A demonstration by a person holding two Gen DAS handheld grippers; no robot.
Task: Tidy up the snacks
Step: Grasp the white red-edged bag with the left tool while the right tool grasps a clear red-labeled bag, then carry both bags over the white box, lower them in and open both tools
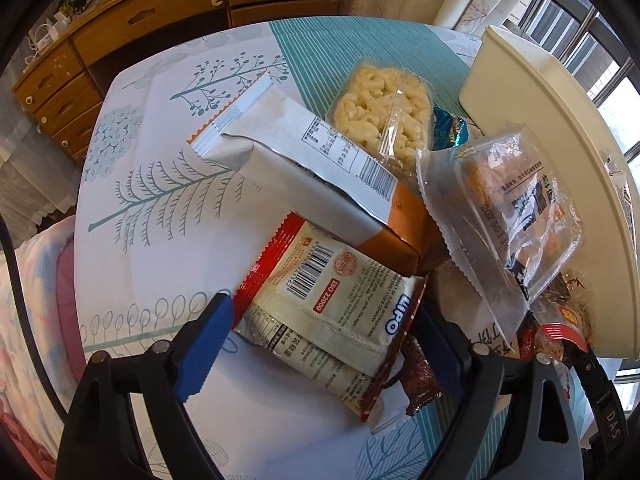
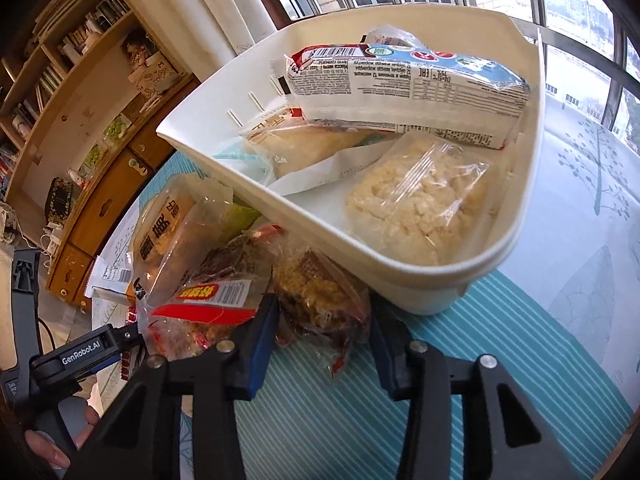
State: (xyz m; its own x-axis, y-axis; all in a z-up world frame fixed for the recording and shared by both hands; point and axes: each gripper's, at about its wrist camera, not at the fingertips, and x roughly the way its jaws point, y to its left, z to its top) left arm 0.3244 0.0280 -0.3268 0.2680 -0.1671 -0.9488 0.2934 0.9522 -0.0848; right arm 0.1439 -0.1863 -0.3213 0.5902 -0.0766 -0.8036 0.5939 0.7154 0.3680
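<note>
Between the wide left claw [image 1: 320, 344], a "LiPO" packet [image 1: 320, 312]; right claw [image 2: 324, 344] clamped on a clear snack bag [image 2: 320, 300].

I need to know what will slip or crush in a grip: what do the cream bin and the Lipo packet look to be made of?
Cream bin: apparently hard moulded plastic, smooth and slightly glossy, with a thick rolled rim and slots in its wall.
Lipo packet: thin printed plastic film, probably; it creases, shines and has a crimped red end seal.
</note>
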